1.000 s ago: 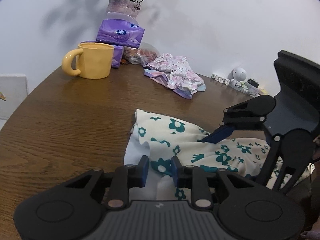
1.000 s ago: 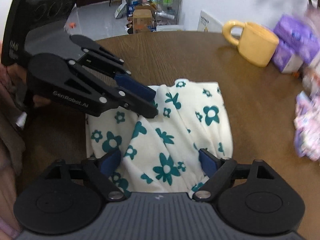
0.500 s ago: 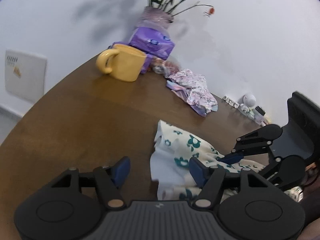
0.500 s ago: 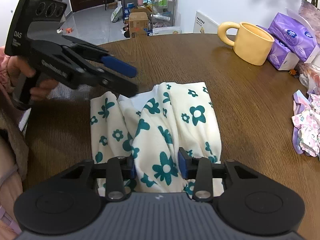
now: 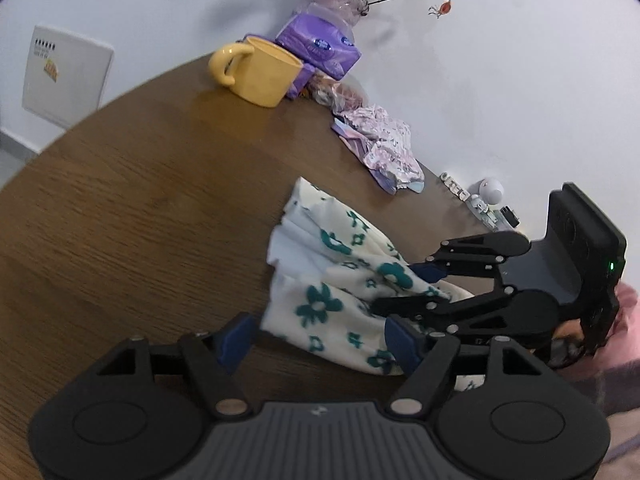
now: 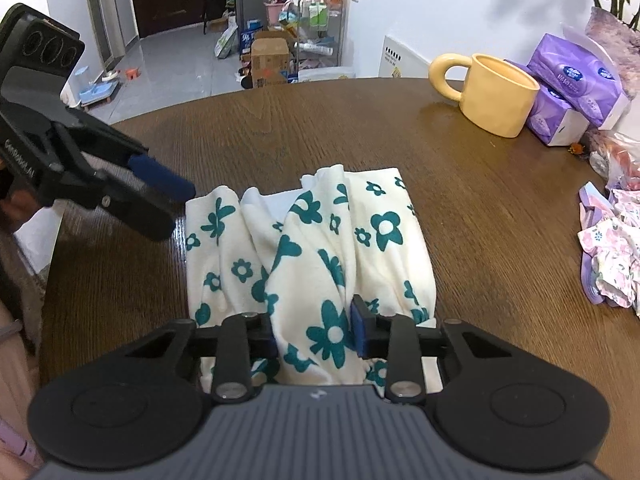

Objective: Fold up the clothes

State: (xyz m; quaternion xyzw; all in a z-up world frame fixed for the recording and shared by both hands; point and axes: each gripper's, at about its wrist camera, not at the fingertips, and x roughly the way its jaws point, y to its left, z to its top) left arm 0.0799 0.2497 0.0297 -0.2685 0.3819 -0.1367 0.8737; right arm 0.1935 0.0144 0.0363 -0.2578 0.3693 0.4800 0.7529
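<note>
Pinching floral garment [image 6: 304, 240], right claw [image 6: 316, 332] closing; left claw [image 5: 320, 344] opening; mug [image 6: 496, 94] beyond.

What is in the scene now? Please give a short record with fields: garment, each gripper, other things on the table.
garment: cream cloth with teal flowers, bunched in folds on the brown table
right gripper: jaws closing, a fold of the cloth between the pads
left gripper: jaws opening, pads press on nothing, off the cloth's left edge
mug: yellow mug, upright, far right of the table
tissues: purple tissue packs behind the mug
second garment: pink-purple floral cloth, crumpled at the right edge
</note>
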